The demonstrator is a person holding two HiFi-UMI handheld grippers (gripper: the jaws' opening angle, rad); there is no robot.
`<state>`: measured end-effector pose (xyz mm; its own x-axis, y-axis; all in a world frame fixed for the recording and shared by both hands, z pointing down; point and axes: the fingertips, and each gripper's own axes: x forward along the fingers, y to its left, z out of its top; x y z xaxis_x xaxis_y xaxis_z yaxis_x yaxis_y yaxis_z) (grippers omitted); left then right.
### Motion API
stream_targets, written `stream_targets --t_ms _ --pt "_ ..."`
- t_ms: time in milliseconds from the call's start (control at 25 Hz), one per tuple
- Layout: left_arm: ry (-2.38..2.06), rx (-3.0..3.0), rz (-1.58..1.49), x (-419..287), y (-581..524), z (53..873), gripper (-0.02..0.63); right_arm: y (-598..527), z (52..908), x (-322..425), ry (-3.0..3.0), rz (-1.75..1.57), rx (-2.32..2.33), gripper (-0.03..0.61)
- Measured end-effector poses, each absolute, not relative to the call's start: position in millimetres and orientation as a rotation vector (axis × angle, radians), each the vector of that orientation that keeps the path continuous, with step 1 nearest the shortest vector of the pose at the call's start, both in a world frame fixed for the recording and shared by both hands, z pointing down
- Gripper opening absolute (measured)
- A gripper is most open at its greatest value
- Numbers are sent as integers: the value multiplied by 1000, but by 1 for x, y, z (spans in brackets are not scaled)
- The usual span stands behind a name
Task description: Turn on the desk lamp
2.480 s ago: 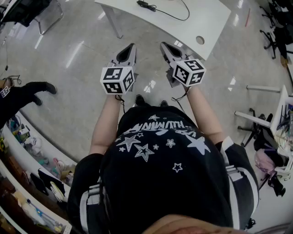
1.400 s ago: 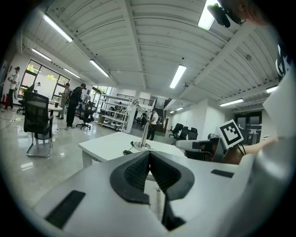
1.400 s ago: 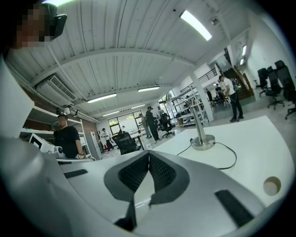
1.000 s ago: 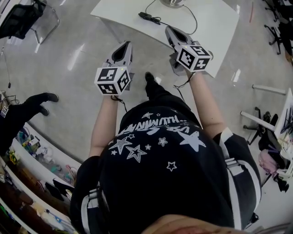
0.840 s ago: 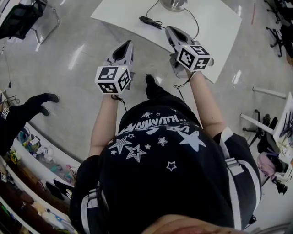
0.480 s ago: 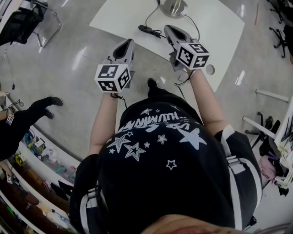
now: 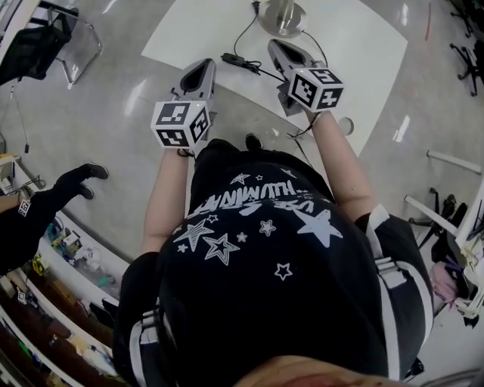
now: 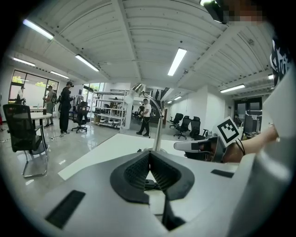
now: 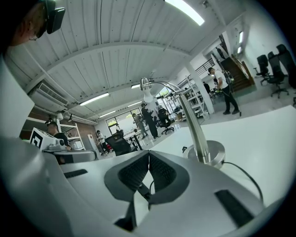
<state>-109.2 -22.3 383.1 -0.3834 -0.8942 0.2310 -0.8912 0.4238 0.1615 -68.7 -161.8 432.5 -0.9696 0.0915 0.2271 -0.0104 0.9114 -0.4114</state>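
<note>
The desk lamp stands on a white table; its round silver base shows at the top of the head view. In the right gripper view its base, chrome stem and head stand just ahead. A black cable with an inline block runs from the base. My left gripper is shut and empty, over the table's near edge short of the cable. My right gripper is shut and empty, just short of the lamp base. The left gripper view shows the stem and the right gripper.
A black chair stands on the glossy floor at far left. Another person's dark sleeve and shoe reach in at left, above cluttered shelves. The table has a round cable hole. Office chairs stand at right.
The person has walked up to the table, which has slid down and grown in view, and the lamp base has come into sight. Both grippers, still shut, now reach over its near edge.
</note>
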Motion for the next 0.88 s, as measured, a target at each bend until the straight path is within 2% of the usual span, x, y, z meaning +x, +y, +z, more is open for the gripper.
stream_targets --t_ms 280,880 --pt "-2325 1647 11 -127 -33 391 9 -171 438 -75 -2834 637 30 5" --pt "-1826 2091 166 -157 -80 422 11 -199 443 -87 -2807 715 526 5"
